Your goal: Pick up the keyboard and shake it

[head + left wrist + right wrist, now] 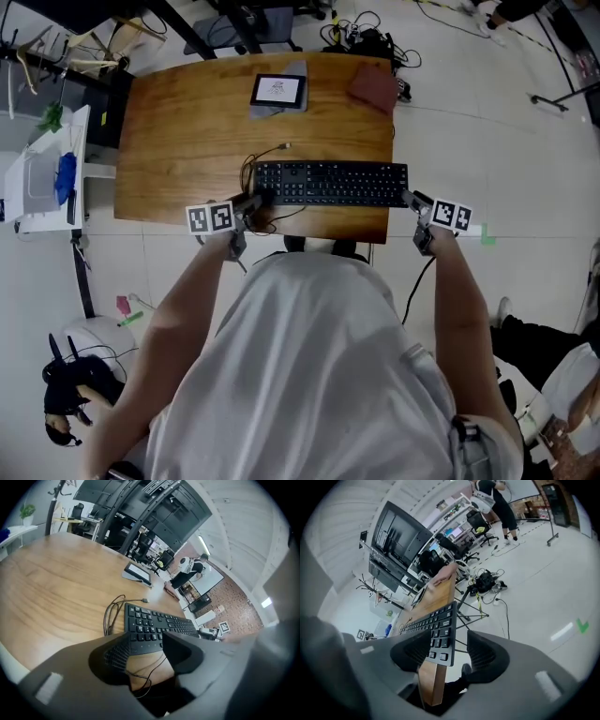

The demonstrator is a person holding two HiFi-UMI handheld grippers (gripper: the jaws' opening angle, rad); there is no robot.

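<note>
A black keyboard (330, 183) lies along the near edge of the wooden table (178, 122), its right end reaching past the table's corner. My left gripper (251, 202) stands open at the keyboard's left end. In the left gripper view the keyboard (159, 623) lies just beyond the spread jaws of that gripper (145, 649), with its loose black cable (111, 613) coiled beside it. My right gripper (415, 203) is open at the right end. In the right gripper view the keyboard's corner (439, 634) sits between the jaws of that gripper (447, 652), and the pads stand clear of it.
A small tablet (277, 90) and a reddish-brown pouch (374, 86) lie at the table's far side. A white shelf unit (42, 173) stands to the left. Tangled cables (361, 37) lie on the floor behind the table. Office chairs and a person (187, 571) are far off.
</note>
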